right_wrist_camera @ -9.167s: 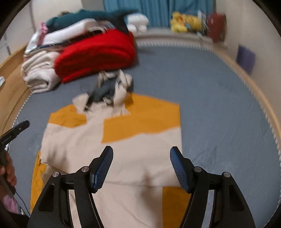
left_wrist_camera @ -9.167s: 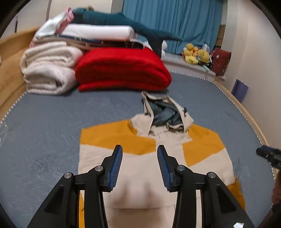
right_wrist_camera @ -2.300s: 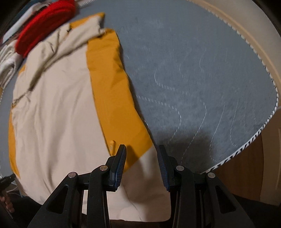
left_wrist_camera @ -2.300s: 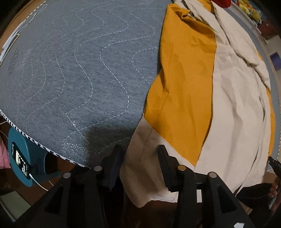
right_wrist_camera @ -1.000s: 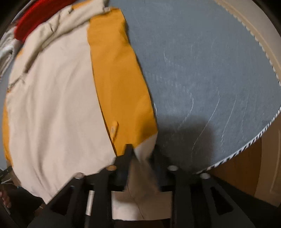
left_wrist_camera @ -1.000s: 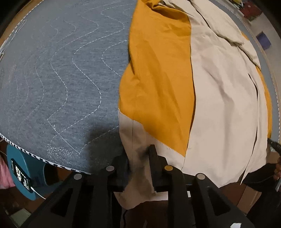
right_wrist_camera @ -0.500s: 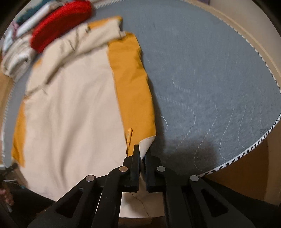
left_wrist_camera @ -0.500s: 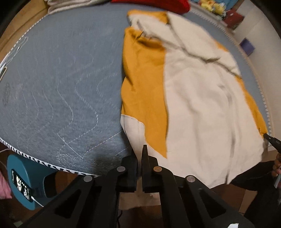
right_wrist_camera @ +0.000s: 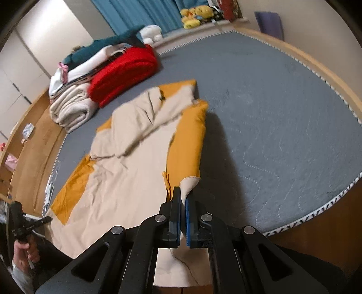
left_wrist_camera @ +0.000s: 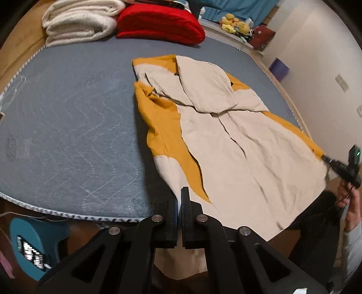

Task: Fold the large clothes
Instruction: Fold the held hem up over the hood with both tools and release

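A large beige and orange hooded garment (left_wrist_camera: pixel 230 140) lies lengthwise on the grey quilted bed (left_wrist_camera: pixel 67 126), its hood folded over at the far end and its hem hanging off the near edge. My left gripper (left_wrist_camera: pixel 180 196) is shut on the garment's left hem corner. My right gripper (right_wrist_camera: pixel 183 199) is shut on the right hem corner, which shows as the same garment (right_wrist_camera: pixel 126 171) in the right wrist view. Both corners are lifted slightly above the bed edge.
Folded red blanket (left_wrist_camera: pixel 158 22), cream blankets (left_wrist_camera: pixel 77 20) and stacked clothes sit at the bed's far end. Plush toys (right_wrist_camera: pixel 196 13) and a blue curtain stand behind. A teal device (left_wrist_camera: pixel 34 239) lies on the floor at left. The bed's wooden rim (right_wrist_camera: pixel 316 65) curves right.
Both grippers closed on the hem corners and lifted, tilting the views up from the bed edge toward the far end of the bed.
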Demonstrator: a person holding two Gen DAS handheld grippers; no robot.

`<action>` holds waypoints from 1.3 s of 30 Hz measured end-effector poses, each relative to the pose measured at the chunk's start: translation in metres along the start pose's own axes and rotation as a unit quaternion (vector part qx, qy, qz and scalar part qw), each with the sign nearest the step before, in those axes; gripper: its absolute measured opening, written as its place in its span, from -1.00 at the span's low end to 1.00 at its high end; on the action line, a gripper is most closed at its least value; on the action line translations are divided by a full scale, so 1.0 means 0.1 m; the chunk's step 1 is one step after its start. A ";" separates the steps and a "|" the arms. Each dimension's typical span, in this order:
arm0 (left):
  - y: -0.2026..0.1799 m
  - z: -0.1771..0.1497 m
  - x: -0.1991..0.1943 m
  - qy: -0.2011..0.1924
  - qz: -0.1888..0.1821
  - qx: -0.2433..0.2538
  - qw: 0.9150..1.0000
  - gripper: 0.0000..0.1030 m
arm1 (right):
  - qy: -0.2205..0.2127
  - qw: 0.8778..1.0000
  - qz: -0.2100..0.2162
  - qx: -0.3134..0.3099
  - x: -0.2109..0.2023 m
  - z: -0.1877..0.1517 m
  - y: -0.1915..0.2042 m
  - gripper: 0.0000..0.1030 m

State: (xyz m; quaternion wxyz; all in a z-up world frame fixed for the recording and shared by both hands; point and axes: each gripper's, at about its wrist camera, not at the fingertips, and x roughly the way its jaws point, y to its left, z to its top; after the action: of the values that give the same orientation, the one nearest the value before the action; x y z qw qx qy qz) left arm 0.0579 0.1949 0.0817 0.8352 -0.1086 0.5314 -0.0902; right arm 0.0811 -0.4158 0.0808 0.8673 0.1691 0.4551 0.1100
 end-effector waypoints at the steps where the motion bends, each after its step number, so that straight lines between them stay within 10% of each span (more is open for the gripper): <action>1: -0.06 0.00 -0.01 0.001 0.003 0.005 1.000 -0.99 | -0.002 1.000 0.001 -0.005 -0.05 0.02 -0.01 -0.94; 12: -0.51 -0.38 -0.54 0.007 0.013 0.062 0.998 -0.99 | -0.019 0.999 0.022 -0.025 -1.01 -0.34 0.02 -0.94; 22: -0.53 -0.27 -0.50 0.006 0.022 0.062 0.998 -0.99 | -0.025 0.999 0.019 -0.010 -1.03 -0.26 -0.13 -0.94; 29: -0.21 0.50 0.00 -0.027 0.016 0.021 0.999 -0.99 | -0.040 0.999 0.008 -0.011 -0.51 0.40 -0.09 -0.94; 39: 0.38 1.60 1.49 -0.028 0.042 -0.036 0.998 -0.96 | 0.003 0.999 -0.036 0.005 1.29 1.46 -0.27 -0.93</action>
State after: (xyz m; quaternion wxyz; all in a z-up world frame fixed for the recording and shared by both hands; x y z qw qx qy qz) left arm 0.2665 0.2052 0.0074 0.8484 -0.1188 0.5148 -0.0330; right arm 0.2752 -0.4242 0.0503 0.8686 0.1568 0.4638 0.0765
